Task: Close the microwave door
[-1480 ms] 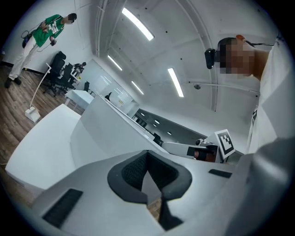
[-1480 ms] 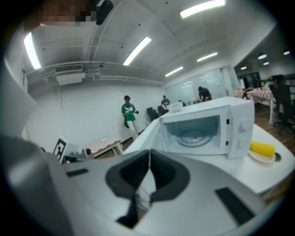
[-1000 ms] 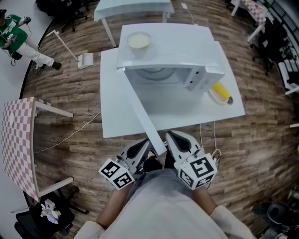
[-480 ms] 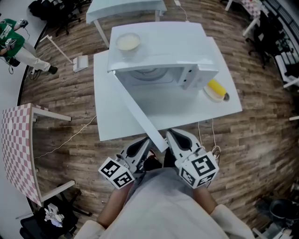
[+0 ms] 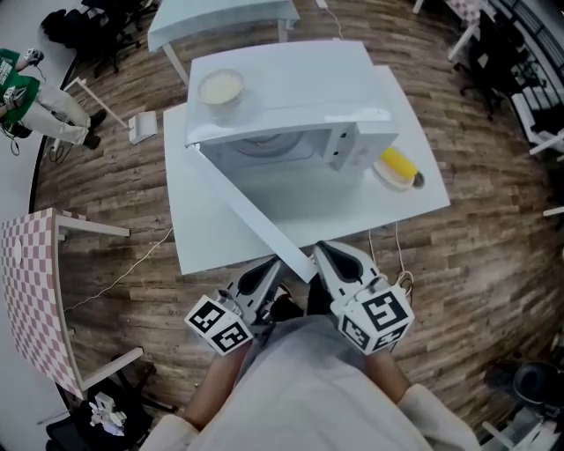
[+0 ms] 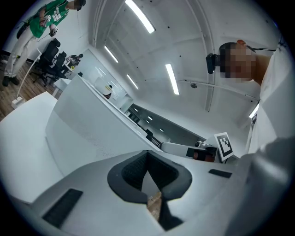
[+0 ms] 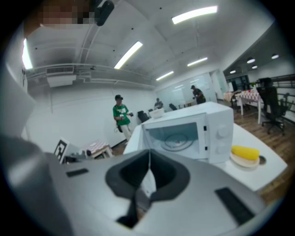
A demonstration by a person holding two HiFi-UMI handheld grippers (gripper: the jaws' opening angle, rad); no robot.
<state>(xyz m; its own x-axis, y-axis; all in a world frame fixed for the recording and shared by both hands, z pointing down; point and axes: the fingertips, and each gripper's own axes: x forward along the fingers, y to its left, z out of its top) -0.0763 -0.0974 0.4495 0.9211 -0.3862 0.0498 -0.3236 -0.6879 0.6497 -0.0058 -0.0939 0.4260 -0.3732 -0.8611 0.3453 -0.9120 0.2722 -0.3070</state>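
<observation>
The white microwave [image 5: 291,97] stands on a white table [image 5: 198,233] with its cavity [image 7: 177,136] open. Its door [image 5: 247,211] swings out toward me, hinged at the left; the free edge ends between my two grippers. The door fills the left of the left gripper view as a white panel [image 6: 87,124]. My left gripper [image 5: 275,269] and right gripper [image 5: 321,257] hang close to my body below the table's near edge. Both are shut and hold nothing, with jaws meeting in the left gripper view [image 6: 148,159] and the right gripper view [image 7: 148,168].
A white bowl [image 5: 220,88] sits on top of the microwave. A yellow item on a small plate [image 5: 397,166] lies to its right. A checkered table [image 5: 31,291] stands at the left, another white table [image 5: 220,18] behind. A person in green [image 5: 22,88] stands far left.
The head view has drifted, so the microwave and table sit a little higher and further left in it. The door stays open and both grippers keep their place.
</observation>
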